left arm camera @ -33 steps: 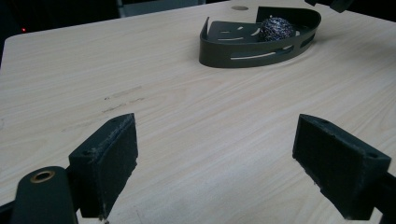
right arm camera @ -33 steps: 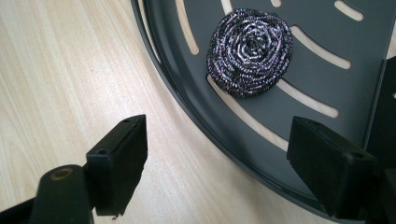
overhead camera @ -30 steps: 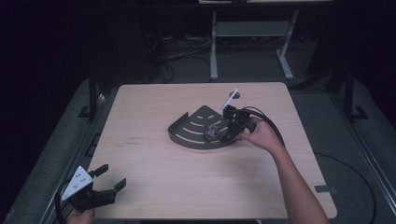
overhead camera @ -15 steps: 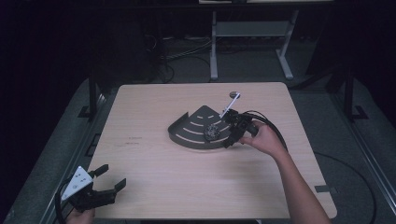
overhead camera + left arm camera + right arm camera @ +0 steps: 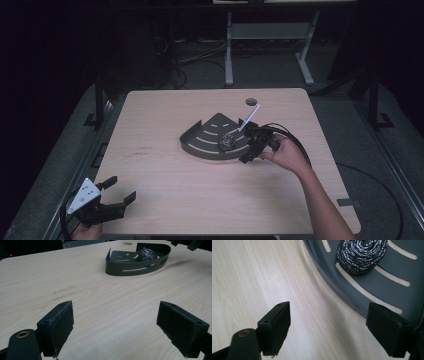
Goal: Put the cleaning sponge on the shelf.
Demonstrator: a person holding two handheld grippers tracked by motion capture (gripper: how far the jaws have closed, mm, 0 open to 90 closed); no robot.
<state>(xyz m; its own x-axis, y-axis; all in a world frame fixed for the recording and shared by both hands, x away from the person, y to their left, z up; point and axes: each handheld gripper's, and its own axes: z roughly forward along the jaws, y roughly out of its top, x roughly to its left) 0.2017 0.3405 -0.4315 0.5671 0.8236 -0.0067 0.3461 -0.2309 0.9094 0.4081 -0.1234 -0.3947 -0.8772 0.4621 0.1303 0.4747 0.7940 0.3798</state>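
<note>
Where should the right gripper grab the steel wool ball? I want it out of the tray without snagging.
Grip the steel wool ball across its round middle, coming from above: the tray has a raised curved wall that blocks a low side approach, and the right gripper is open beside it.

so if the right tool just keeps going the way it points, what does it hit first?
Probably the curved rim of the grey slotted tray, which crosses its open jaws; the steel wool scourer lies beyond, inside the tray. Depth is unclear.
</note>
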